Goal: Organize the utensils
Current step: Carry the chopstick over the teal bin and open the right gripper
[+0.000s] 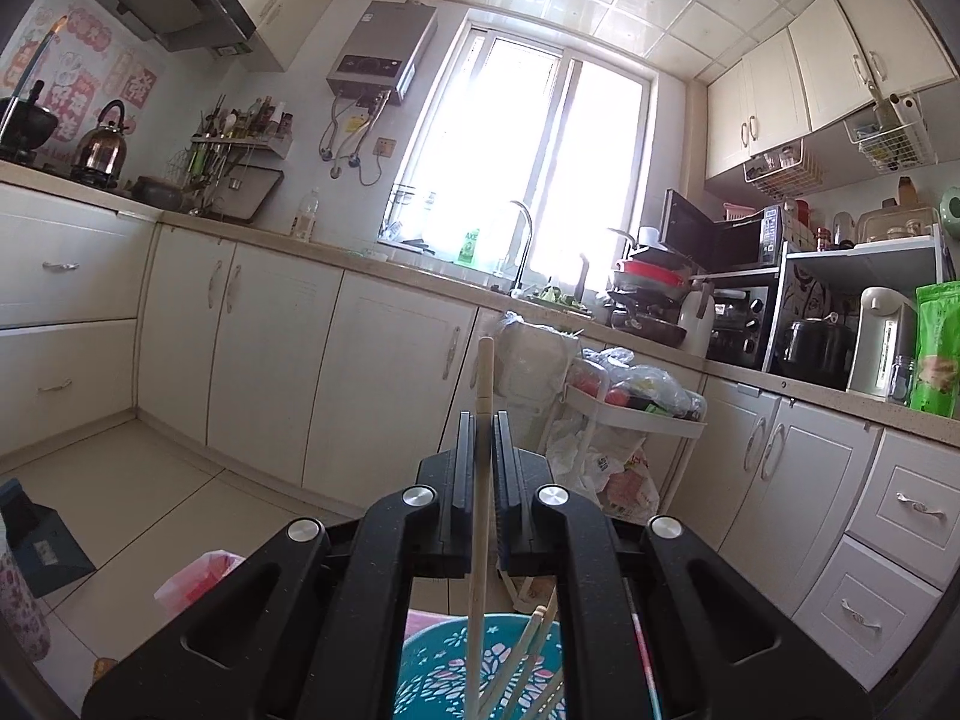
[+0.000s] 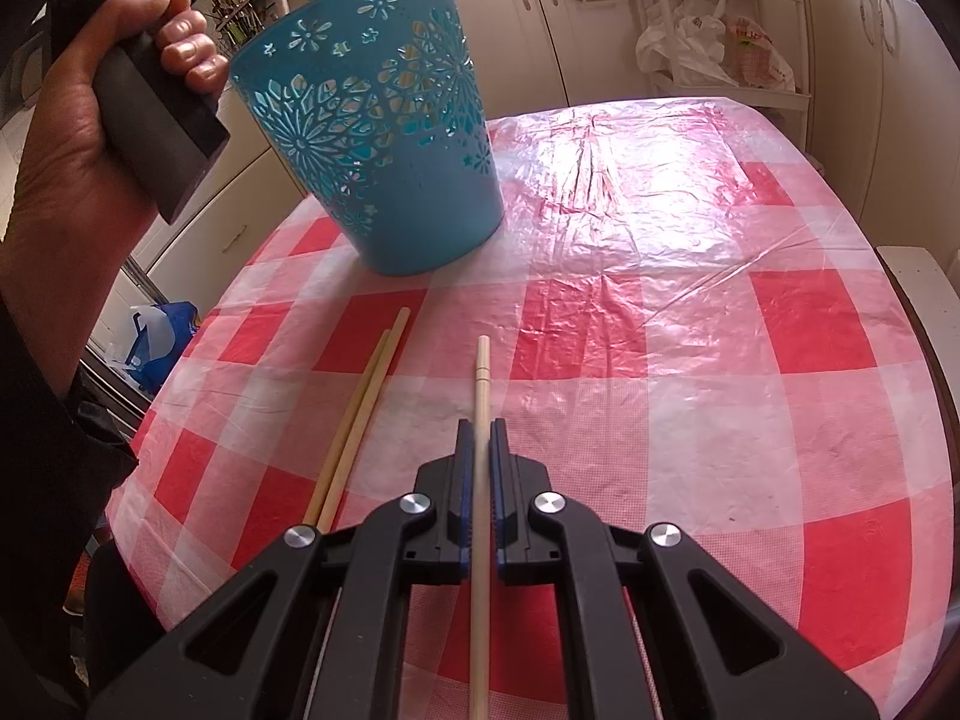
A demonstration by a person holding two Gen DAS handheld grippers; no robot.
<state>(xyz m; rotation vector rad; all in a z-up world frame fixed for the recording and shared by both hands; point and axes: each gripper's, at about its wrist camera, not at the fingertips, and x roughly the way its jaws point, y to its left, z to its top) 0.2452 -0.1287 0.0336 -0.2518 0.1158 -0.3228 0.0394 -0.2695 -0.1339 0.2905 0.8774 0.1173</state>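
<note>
While the left gripper is clamped on a wooden chopstick running lengthwise between its fingers, tip up toward the kitchen, its lower end dips into the blue basket, where more chopsticks lean. From the right wrist, the right gripper pinches another chopstick pointing forward over the checked tablecloth. A loose pair of chopsticks lies just left, aimed toward the upright blue basket.

Red-checked table, teal basket and two chopsticks on it.
</note>
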